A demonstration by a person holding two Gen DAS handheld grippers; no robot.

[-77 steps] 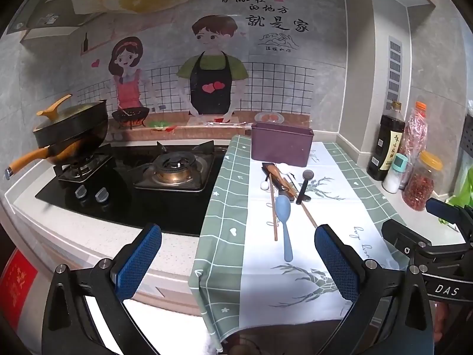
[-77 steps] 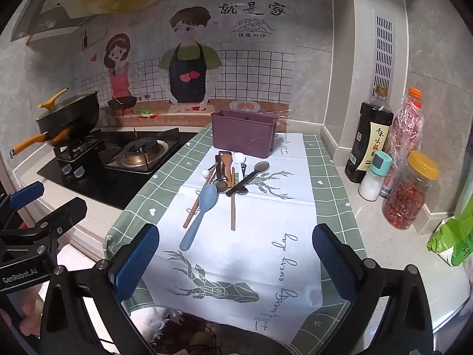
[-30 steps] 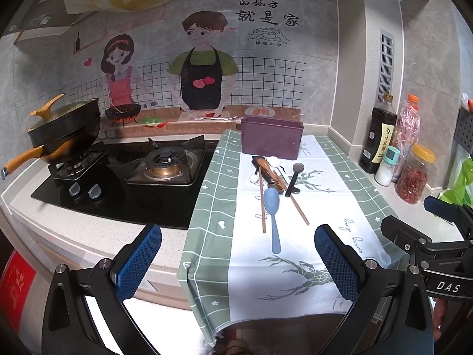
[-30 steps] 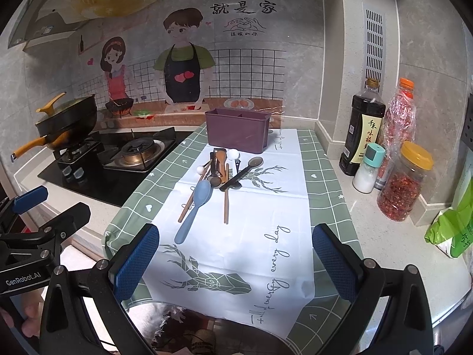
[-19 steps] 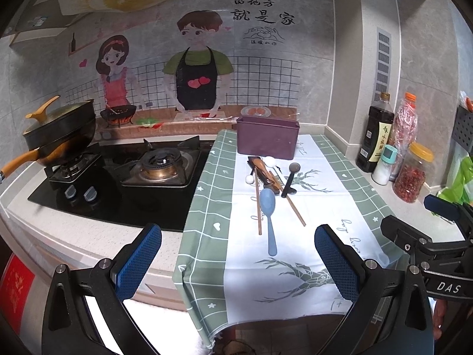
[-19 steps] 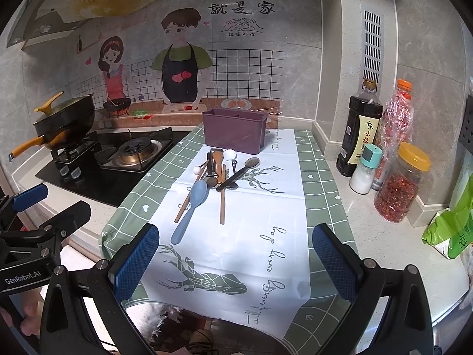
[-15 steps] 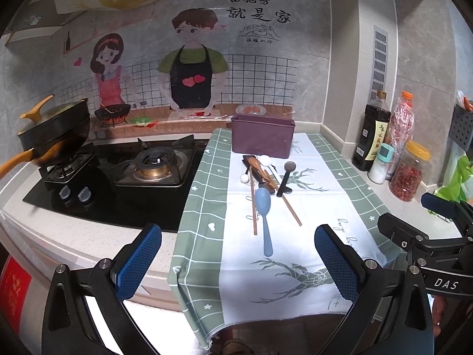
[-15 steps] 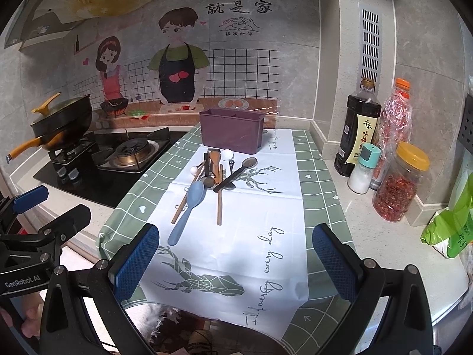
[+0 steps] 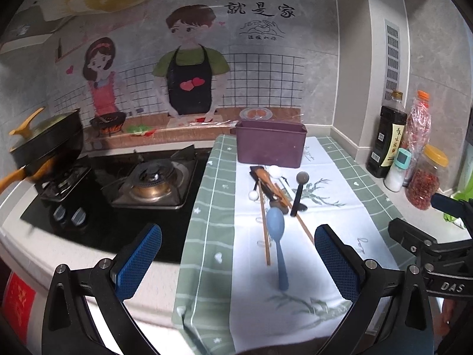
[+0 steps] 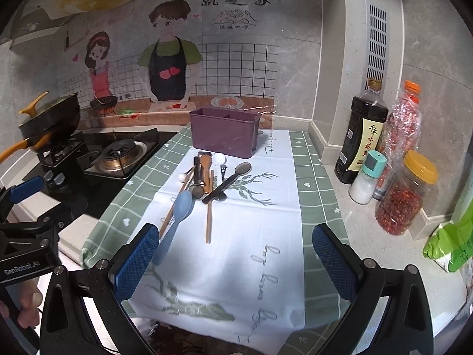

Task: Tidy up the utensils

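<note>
Left wrist view: left gripper (image 9: 236,254) spread, empty | right gripper (image 10: 235,256) spread, empty | blue spoon (image 9: 278,236) on cloth (image 9: 340,236) amid utensils | purple caddy (image 9: 270,143) behind

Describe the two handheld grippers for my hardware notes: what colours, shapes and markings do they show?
Both look alike: the left gripper and right gripper have black angular frames with silver bolts, and fingers tipped with blue textured pads. Seen from the opposite camera, the left body reads "GenRobot.AI" and the right reads "DAS" in white. No cables or sleeves are visible.
</note>
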